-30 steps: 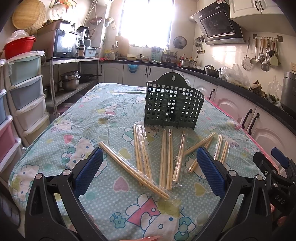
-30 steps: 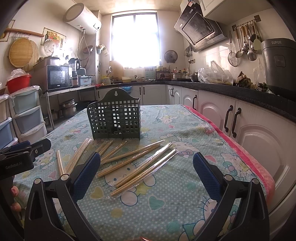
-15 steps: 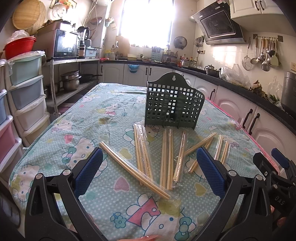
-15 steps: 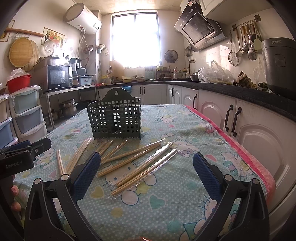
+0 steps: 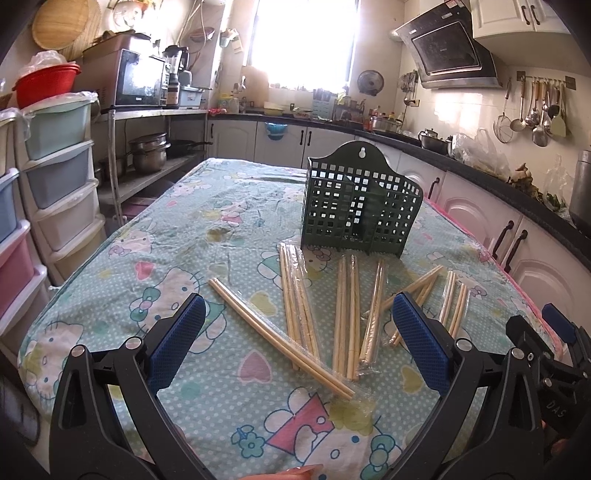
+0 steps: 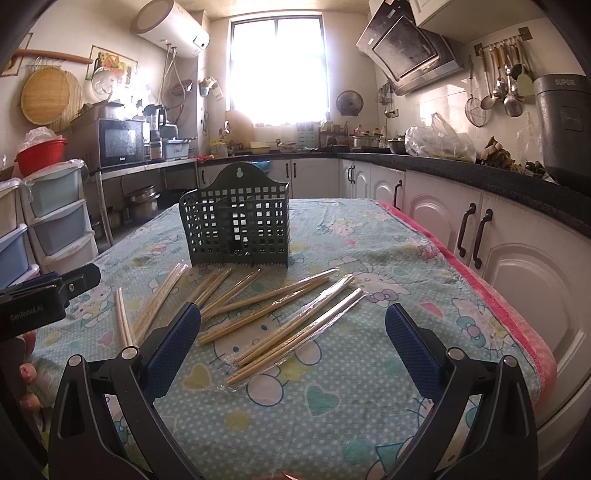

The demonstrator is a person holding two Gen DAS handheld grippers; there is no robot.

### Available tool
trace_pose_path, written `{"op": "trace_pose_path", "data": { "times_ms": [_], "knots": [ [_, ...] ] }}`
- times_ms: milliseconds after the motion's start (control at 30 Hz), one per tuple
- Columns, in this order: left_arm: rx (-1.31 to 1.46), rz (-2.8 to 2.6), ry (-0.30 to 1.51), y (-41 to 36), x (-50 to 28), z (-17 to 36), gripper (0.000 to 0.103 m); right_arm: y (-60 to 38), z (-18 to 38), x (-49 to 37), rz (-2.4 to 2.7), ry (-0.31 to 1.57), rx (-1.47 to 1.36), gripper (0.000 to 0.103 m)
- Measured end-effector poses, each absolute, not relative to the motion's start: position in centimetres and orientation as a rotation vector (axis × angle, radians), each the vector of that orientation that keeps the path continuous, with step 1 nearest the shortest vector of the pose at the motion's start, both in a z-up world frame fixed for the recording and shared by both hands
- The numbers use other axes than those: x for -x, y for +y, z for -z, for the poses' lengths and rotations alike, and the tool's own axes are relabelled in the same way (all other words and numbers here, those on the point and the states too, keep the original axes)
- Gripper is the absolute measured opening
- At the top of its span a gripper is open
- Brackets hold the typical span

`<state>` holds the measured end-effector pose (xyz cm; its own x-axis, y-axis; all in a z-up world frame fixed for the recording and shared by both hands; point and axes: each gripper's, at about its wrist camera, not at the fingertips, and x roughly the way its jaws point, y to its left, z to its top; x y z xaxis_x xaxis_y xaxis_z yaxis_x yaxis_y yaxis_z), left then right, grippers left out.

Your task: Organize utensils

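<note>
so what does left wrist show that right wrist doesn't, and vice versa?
Left wrist only: the left gripper, open and empty above the cloth, plus the blue bowl hanging on a far cabinet.

Right wrist only: the right gripper, also open and empty, the white water heater up on the wall, and the grey SUPOR appliance on the counter.

Both: the green basket standing upright, wrapped chopstick pairs scattered in front of it, and the patterned tablecloth.
</note>
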<state>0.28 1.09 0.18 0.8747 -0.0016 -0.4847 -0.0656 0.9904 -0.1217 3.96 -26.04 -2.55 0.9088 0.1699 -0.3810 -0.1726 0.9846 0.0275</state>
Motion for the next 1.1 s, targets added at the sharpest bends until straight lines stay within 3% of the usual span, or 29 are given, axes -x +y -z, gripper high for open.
{"op": "trace_pose_path", "data": {
  "times_ms": [633,1100],
  "knots": [
    [0.264,-0.077,0.627,6.5,-3.0,1.4,0.094,-25.3,2.5,-10.0,-0.269,0.546,0.0,0.097],
    [0.321,-0.012,0.833,7.7,-8.7,3.6,0.09,-26.5,3.0,-16.2,-0.26,0.704,-0.083,0.097]
  ]
}}
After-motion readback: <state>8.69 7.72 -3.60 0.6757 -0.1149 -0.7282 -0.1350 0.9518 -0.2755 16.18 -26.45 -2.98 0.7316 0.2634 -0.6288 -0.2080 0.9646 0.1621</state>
